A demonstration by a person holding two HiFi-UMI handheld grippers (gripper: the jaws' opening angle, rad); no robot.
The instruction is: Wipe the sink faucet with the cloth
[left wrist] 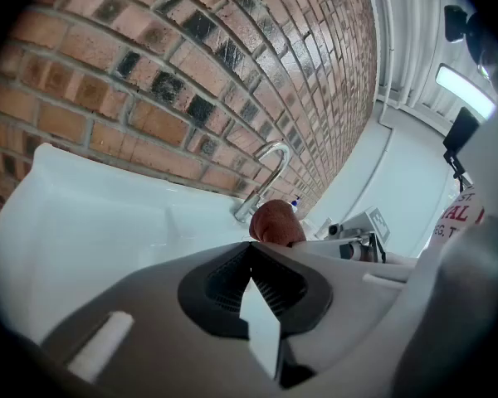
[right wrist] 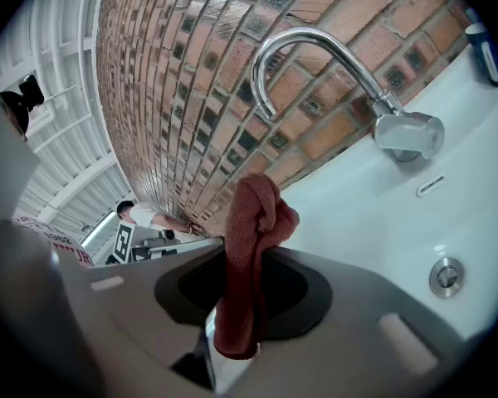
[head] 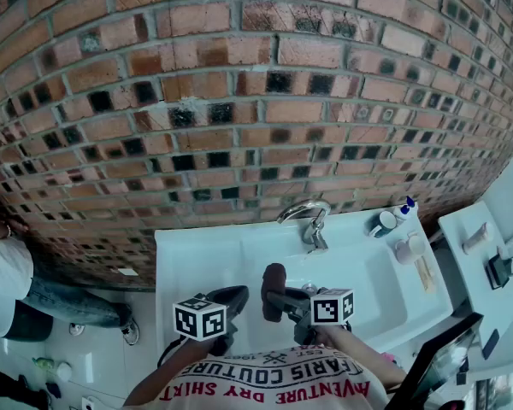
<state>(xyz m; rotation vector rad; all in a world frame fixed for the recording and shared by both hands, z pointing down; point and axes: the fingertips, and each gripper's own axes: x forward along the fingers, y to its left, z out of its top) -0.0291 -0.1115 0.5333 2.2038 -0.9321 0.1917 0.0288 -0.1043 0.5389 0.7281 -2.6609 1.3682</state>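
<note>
Cloth (right wrist: 253,222) is clamped in the right gripper (head: 284,301) over the front edge of the sink (head: 197,263); the left gripper (left wrist: 251,251) is clenched, empty.

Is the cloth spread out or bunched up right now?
Bunched: the red-brown cloth stands as a wad clamped in the right gripper, apart from the faucet.

Faucet (right wrist: 332,52) shiny polished metal; cloth (right wrist: 249,264) nubby terry; sink (head: 197,263) glossy.
</note>
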